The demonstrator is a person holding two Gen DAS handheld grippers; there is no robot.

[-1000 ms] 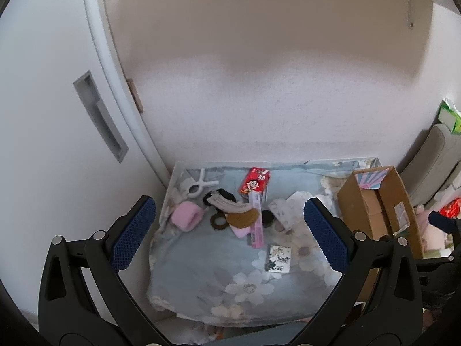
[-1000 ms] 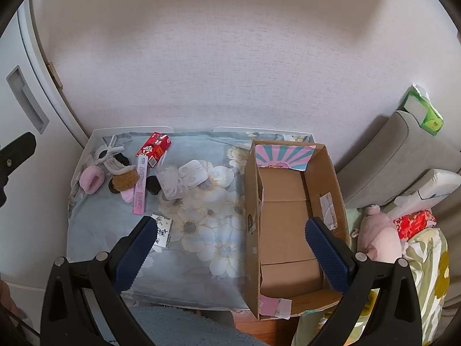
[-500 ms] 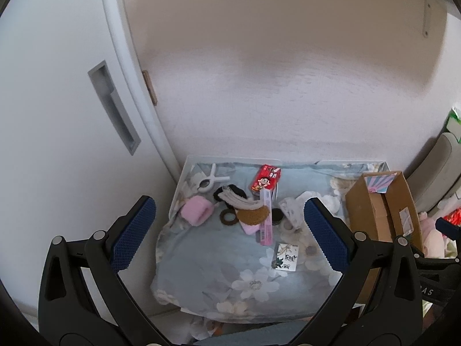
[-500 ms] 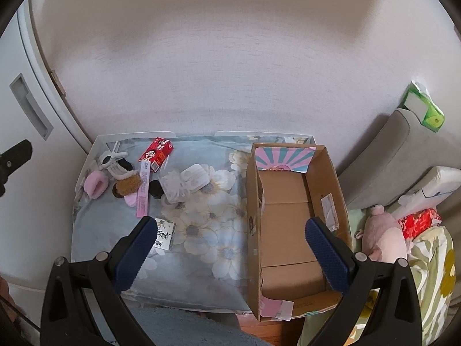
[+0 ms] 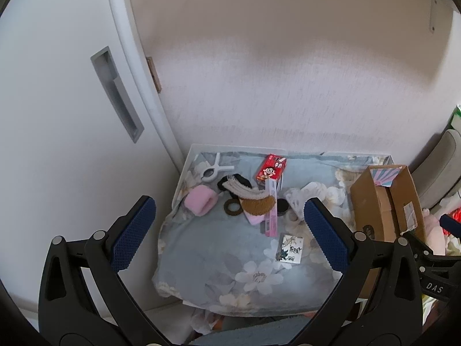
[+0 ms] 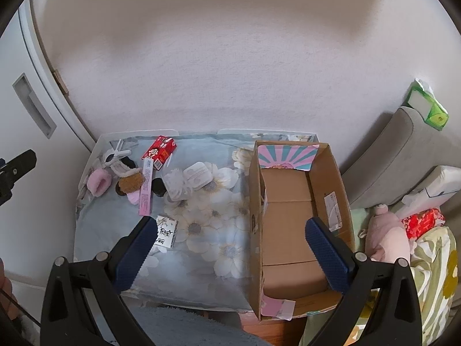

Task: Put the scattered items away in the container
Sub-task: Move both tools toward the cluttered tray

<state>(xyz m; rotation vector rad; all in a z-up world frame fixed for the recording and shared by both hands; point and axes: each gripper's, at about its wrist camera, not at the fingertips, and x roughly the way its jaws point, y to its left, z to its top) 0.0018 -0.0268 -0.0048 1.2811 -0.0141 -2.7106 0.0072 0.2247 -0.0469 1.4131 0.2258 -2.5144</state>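
An open, empty cardboard box stands at the right of a floral cloth-covered table; it also shows in the left wrist view. Scattered items lie at the back left: a red carton, a pink fuzzy item, a white clip, a long pink package, a brown brush, a small white card pack and clear plastic packs. My left gripper and right gripper are open, empty and high above the table.
A white cabinet door with a recessed handle stands at the left. The wall is behind the table. A grey cushion, a pink plush toy and bedding lie to the right of the box.
Both grippers have pulled up and back, so the table looks smaller. The left view has swung a little to the left, showing more cabinet door. No object has moved.
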